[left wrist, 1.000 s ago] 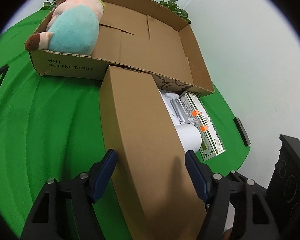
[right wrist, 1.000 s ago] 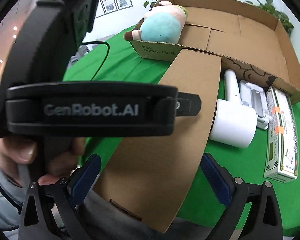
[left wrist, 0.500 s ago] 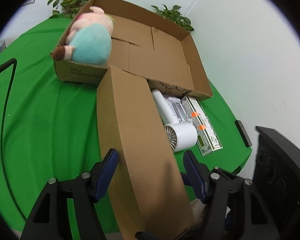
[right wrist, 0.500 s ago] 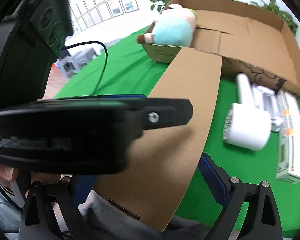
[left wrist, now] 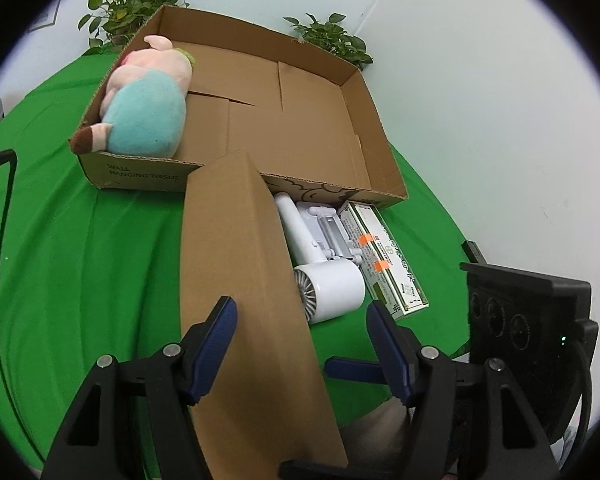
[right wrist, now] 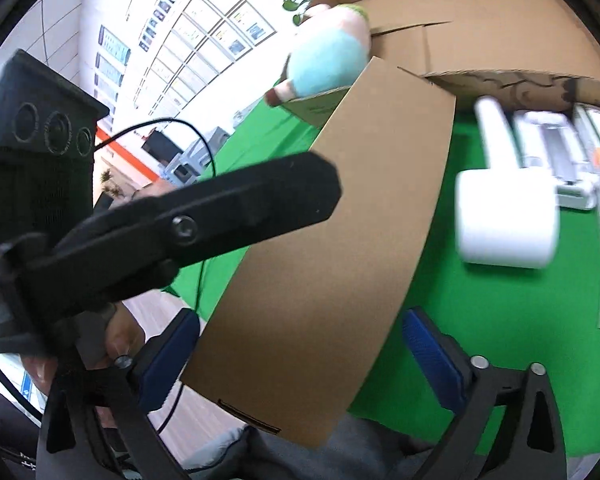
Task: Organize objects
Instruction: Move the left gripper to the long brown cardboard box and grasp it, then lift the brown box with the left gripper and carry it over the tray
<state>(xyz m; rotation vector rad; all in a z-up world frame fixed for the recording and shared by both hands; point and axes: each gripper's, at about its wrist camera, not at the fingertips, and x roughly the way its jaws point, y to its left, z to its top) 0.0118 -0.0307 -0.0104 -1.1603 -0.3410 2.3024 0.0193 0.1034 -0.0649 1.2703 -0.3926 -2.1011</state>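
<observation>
Only the plush (left wrist: pixel 144 110) lies in the box (left wrist: pixel 364 120), upper left; the dryer (left wrist: pixel 332 290), white device (left wrist: pixel 328 228) and carton (left wrist: pixel 388 264) wait on the green surface (left wrist: pixel 80 260), right of centre. Left tongs (left wrist: pixel 300 344) stand apart about the flap (left wrist: pixel 236 280), grip unclear. Right tongs (right wrist: pixel 300 364) are opening, flap between them, so most sorting remains.

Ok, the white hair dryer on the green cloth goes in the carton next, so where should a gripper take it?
Grip the white hair dryer across its straight handle, which is narrower than the fat round barrel. Come from above: the long brown cardboard flap crowds one side, and a white plastic gadget lies tight against the other.
</observation>
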